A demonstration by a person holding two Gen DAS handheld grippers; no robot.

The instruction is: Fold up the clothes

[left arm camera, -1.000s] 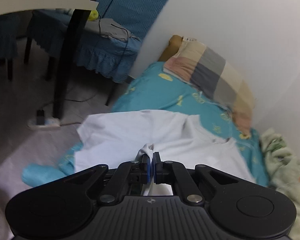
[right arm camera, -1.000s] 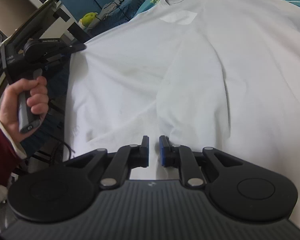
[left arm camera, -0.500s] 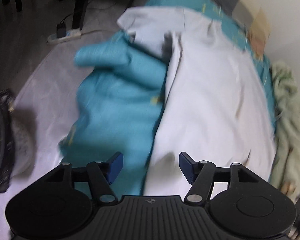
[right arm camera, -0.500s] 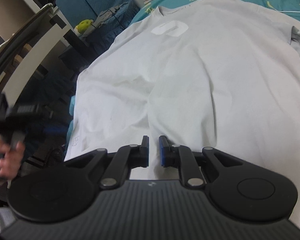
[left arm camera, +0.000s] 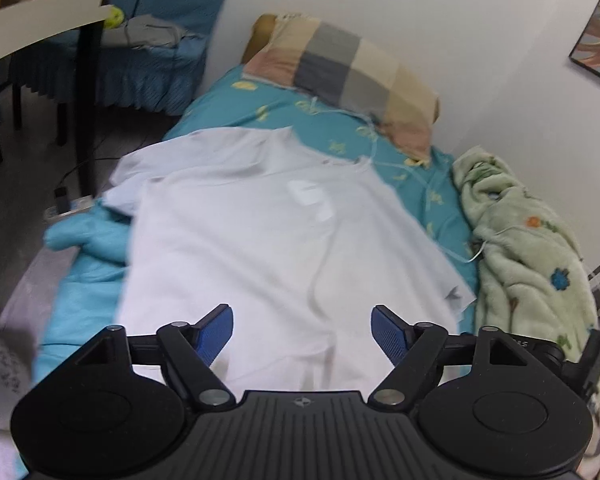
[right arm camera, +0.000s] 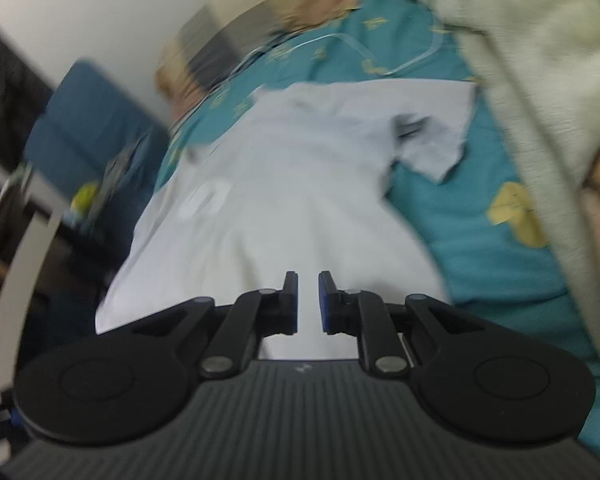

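A white T-shirt (left arm camera: 260, 236) lies spread flat on the teal bed sheet (left arm camera: 284, 116), collar toward the pillow, a pale print on its chest. My left gripper (left arm camera: 302, 330) is wide open and empty above the shirt's hem end. In the right wrist view the shirt (right arm camera: 284, 188) lies ahead, its right sleeve (right arm camera: 440, 136) spread on the sheet. My right gripper (right arm camera: 308, 300) hovers over the hem with its jaws a narrow gap apart, holding nothing. This view is blurred.
A checked pillow (left arm camera: 340, 64) lies at the bed's head against the white wall. A green fleece blanket (left arm camera: 528, 248) is bunched along the right. A white cable (left arm camera: 456, 200) crosses the sheet. A blue-covered chair (left arm camera: 140, 60), a table leg (left arm camera: 88, 92) and a power strip (left arm camera: 66, 206) stand left.
My left gripper let go of the shirt's cloth, opened wide and swung back over the hem end. My right gripper moved right and turned toward the sleeve; its narrow gap is unchanged.
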